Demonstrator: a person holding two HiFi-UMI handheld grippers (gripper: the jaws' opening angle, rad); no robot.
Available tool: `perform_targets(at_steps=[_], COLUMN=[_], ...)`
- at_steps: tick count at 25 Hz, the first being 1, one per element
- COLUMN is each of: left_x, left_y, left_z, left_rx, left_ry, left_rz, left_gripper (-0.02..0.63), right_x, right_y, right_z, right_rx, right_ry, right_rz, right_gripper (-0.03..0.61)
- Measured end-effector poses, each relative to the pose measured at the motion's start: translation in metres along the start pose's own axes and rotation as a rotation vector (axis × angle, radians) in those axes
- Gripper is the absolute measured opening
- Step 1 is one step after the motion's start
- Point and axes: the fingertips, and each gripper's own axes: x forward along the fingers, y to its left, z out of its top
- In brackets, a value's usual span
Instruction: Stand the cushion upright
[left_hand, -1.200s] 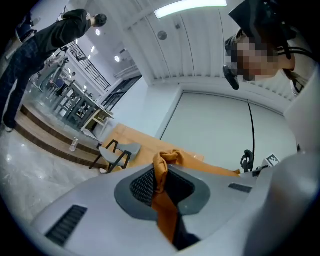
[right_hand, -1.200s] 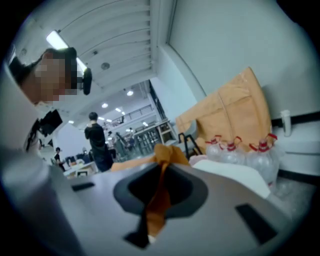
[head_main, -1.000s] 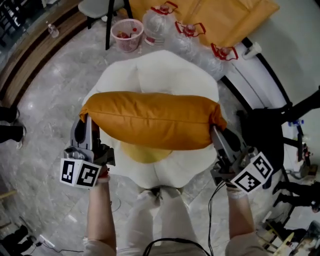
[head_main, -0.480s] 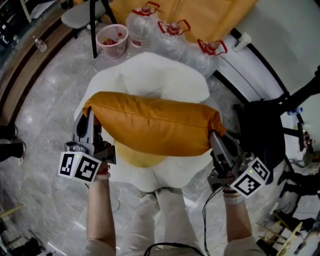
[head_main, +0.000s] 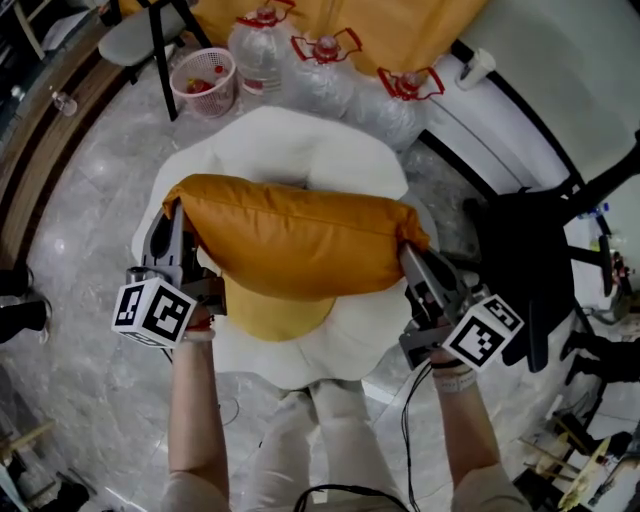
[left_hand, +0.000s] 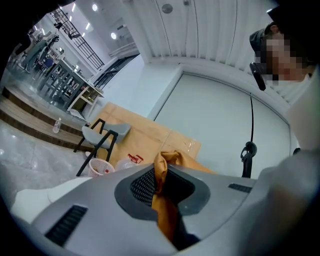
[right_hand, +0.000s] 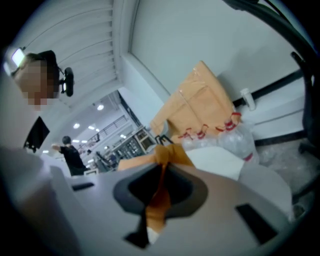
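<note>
With both forearms stretched forward, your left tongs (head_main: 170, 218) pinch the 9 o'clock corner of the orange cushion (head_main: 300, 245) and your right tongs (head_main: 410, 258) its 3 o'clock corner, holding it lengthwise over the white pouf (head_main: 310, 140).

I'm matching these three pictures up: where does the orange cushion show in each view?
Head view: the cushion spans the centre, long side left to right.
Left gripper view: only one pinched corner, lower centre between the jaws.
Right gripper view: again one pinched corner, lower centre between the jaws.
Shared landmark: the red-handled water jugs.
</note>
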Motion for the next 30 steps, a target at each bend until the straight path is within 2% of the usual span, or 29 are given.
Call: perform_targets(at_steps=[12, 17, 19, 22, 26, 30], left_x=[0.074, 0.093, 0.081, 0.046, 0.01, -0.015], left_y=[0.006, 0.008, 0.009, 0.011, 0.011, 0.022], left_z=[-0.012, -0.012, -0.008, -0.004, 0.001, 0.012], left_rx=[0.015, 0.032, 0.03, -0.029, -0.106, -0.133], left_ry=[0.025, 0.047, 0.042, 0.007, -0.03, -0.059], left_rz=[0.024, 0.05, 0.08, 0.111, 0.117, 0.132], left_gripper=[0.048, 0.048, 0.048, 0.048, 0.048, 0.047], right_x=[0.043, 0.051, 0.047, 0.031, 0.013, 0.009], right_y=[-0.05, -0.054, -0.042, -0.02, 0.005, 0.036], right_z=[0.034, 0.038, 0.03, 0.016, -0.001, -0.007], right_rx=[0.037, 0.139, 0.152, 0.166, 0.209, 0.266], right_ry=[-0.003, -0.017, 0.002, 0.042, 0.071, 0.098], right_rz=[-0.034, -0.028, 0.002, 0.046, 0.09, 0.175], right_gripper=[0.041, 0.041, 0.038, 0.038, 0.037, 0.035])
